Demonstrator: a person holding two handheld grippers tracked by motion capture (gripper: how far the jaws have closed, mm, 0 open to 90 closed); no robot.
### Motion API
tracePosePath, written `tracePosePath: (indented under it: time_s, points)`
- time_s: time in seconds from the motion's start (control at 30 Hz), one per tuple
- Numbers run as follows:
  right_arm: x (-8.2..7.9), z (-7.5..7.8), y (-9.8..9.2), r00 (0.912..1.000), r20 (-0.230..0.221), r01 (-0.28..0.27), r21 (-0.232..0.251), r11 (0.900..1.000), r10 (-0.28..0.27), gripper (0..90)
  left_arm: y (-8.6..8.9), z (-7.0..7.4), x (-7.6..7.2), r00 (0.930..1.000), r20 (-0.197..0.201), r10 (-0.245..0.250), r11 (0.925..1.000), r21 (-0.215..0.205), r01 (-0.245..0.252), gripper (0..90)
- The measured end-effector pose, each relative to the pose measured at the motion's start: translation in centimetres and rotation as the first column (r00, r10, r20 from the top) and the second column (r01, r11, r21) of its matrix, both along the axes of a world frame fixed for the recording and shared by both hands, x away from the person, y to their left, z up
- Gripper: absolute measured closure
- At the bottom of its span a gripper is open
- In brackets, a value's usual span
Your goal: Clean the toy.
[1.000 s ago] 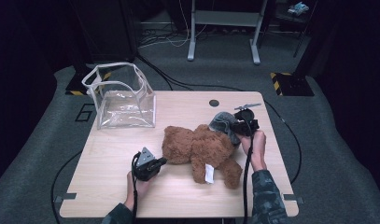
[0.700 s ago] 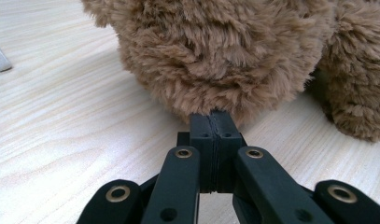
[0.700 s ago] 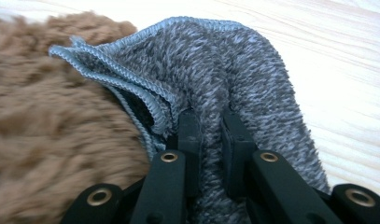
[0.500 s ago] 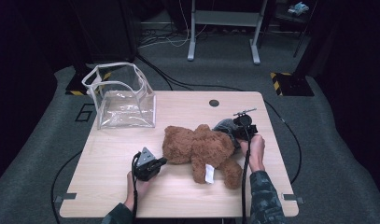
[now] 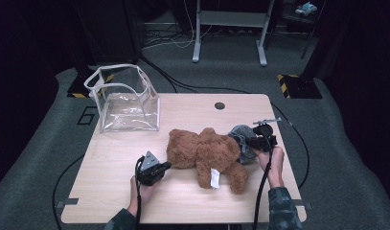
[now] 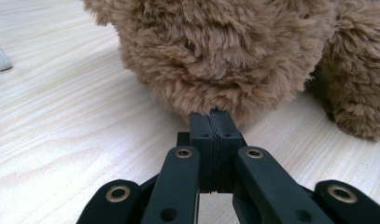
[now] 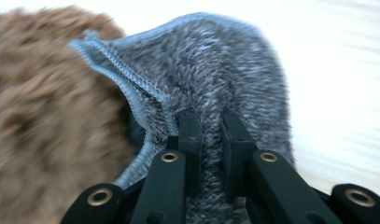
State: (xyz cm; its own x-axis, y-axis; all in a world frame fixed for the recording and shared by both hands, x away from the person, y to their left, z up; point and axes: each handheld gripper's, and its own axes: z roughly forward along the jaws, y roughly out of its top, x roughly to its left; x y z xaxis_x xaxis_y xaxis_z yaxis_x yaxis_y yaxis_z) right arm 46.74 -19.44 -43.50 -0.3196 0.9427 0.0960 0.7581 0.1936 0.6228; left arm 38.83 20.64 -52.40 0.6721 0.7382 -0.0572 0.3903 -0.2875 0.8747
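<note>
A brown teddy bear (image 5: 207, 153) lies on the wooden table (image 5: 111, 191), with a white tag near its leg. My left gripper (image 5: 165, 166) is shut, and its tips (image 6: 214, 121) press into the fur of the bear's head (image 6: 215, 51); whether any fur is pinched I cannot tell. A fuzzy grey cloth (image 5: 240, 136) with a pale blue stitched edge lies against the bear's right side. My right gripper (image 5: 251, 143) is shut on that cloth (image 7: 215, 70), with a fold of it between the jaws (image 7: 211, 123). The bear (image 7: 38, 116) is blurred brown at the left of the right gripper view.
A clear plastic bag (image 5: 125, 100) with white trim stands open at the table's far left corner. A dark round hole (image 5: 220, 105) sits near the far edge. Cables trail off the near edge from both grippers. Metal stand legs (image 5: 231, 28) are on the floor beyond.
My right gripper has pulled the grey cloth toward the near edge of the table, along the bear's side. The left gripper and the bear have stayed put.
</note>
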Motion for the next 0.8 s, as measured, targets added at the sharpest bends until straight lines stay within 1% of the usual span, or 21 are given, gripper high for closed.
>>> tracePosePath:
  time_s: [0.03,0.07,0.13,0.2,0.23,0.27,0.33,0.4,0.47,0.5,0.53,0.57,0.6,0.63,0.7,0.73,0.77,0.8]
  points:
    - [-0.1,-0.2,0.2,0.9997,-0.009,-0.021,-0.010,1.000,0.021,80.9,0.0,0.0,0.0,1.0000,-0.002,0.000,1.0000,-0.002,0.000,89.4]
    - [-0.3,-0.4,0.5,0.9992,-0.017,-0.036,-0.008,0.999,0.036,80.9,0.0,0.0,0.0,1.0000,-0.002,0.000,1.0000,-0.002,0.000,89.5]
    - [-0.2,-1.0,1.0,0.9965,-0.046,-0.071,-0.015,0.997,0.070,80.9,-0.1,-0.1,0.0,1.0000,0.005,0.006,1.0000,-0.001,-0.006,89.5]
    - [0.0,-1.7,1.3,0.9937,-0.065,-0.092,-0.007,0.996,0.092,81.0,-0.1,-0.1,0.0,1.0000,0.005,0.006,1.0000,-0.002,-0.006,89.5]
    - [0.1,-2.0,1.5,0.9928,-0.074,-0.095,-0.004,0.995,0.095,81.0,-0.1,0.0,0.0,1.0000,0.006,0.006,1.0000,0.001,-0.006,89.4]
    - [0.1,-2.0,1.5,0.9928,-0.074,-0.095,-0.004,0.995,0.095,81.0,-0.1,0.0,0.0,1.0000,0.006,0.006,1.0000,0.001,-0.006,89.5]
    - [0.5,-2.7,1.7,0.9903,-0.090,-0.107,-0.002,0.994,0.106,81.1,-0.1,-0.1,0.0,1.0000,0.005,0.006,1.0000,-0.003,-0.006,89.5]
    - [0.7,-3.1,1.6,0.9905,-0.100,-0.094,0.004,0.996,0.094,81.2,0.0,0.0,0.0,1.0000,0.000,0.000,1.0000,0.001,0.000,89.5]
    - [0.9,-3.3,1.3,0.9905,-0.104,-0.091,-0.007,0.996,0.089,81.3,0.0,0.0,0.0,1.0000,0.004,0.001,1.0000,0.002,-0.001,89.4]
    - [0.9,-3.4,1.3,0.9920,-0.104,-0.075,-0.031,0.997,0.072,81.3,0.0,0.0,0.0,0.9999,0.010,0.007,1.0000,0.000,-0.007,89.5]
    - [1.0,-3.5,1.1,0.9922,-0.109,-0.065,-0.039,0.997,0.061,81.3,0.0,0.0,0.0,0.9999,0.010,0.008,1.0000,-0.003,-0.008,89.5]
    - [1.0,-3.5,0.8,0.9921,-0.111,-0.063,-0.040,0.997,0.059,81.3,0.1,0.0,0.0,1.0000,0.000,-0.001,1.0000,-0.002,0.001,89.5]
    - [1.0,-3.6,0.6,0.9931,-0.109,-0.050,-0.075,0.996,0.042,81.3,0.0,0.0,0.0,1.0000,0.007,0.007,1.0000,-0.005,-0.007,89.4]
    - [1.0,-3.7,0.4,0.9939,-0.109,-0.027,-0.118,0.993,0.014,81.4,0.0,0.0,0.0,0.9999,0.011,0.006,1.0000,-0.001,-0.006,89.5]
    - [1.0,-3.9,-0.6,0.9930,-0.114,0.014,-0.145,0.989,-0.031,81.4,0.1,0.0,0.0,1.0000,0.003,0.000,1.0000,0.001,0.000,89.5]
    - [1.0,-3.9,-0.6,0.9930,-0.114,0.014,-0.145,0.989,-0.031,81.4,0.1,0.0,0.0,1.0000,0.003,0.000,1.0000,0.001,0.000,89.5]
    - [0.9,-3.9,-1.6,0.9921,-0.108,0.046,-0.152,0.987,-0.063,81.3,0.1,0.0,0.0,1.0000,0.004,0.001,1.0000,0.001,-0.001,89.5]
    - [0.6,-3.7,-2.0,0.9920,-0.102,0.061,-0.132,0.989,-0.075,81.3,0.0,0.0,0.0,0.9999,0.010,0.008,1.0000,-0.003,-0.008,89.5]
